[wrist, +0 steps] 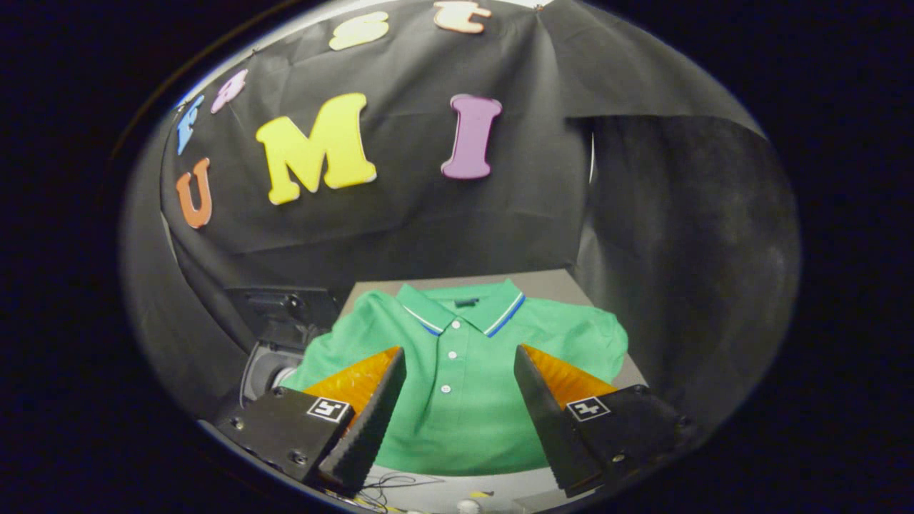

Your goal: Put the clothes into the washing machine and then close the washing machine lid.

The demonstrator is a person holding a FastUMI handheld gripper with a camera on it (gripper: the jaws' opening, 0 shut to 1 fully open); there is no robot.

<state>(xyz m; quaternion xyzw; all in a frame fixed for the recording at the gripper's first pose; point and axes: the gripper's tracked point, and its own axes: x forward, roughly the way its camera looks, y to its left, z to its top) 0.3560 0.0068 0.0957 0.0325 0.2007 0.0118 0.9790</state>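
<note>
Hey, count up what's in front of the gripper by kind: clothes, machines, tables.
Shirts: 1, green, spread flat under the open gripper
Washing machines: 1, beside the shirt
Tables: 1
Total: 3

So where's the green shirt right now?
In the gripper view, the green shirt lies flat on the table, just ahead of the open gripper, showing through the gap between its jaws. The washing machine sits beside its left sleeve.
</note>
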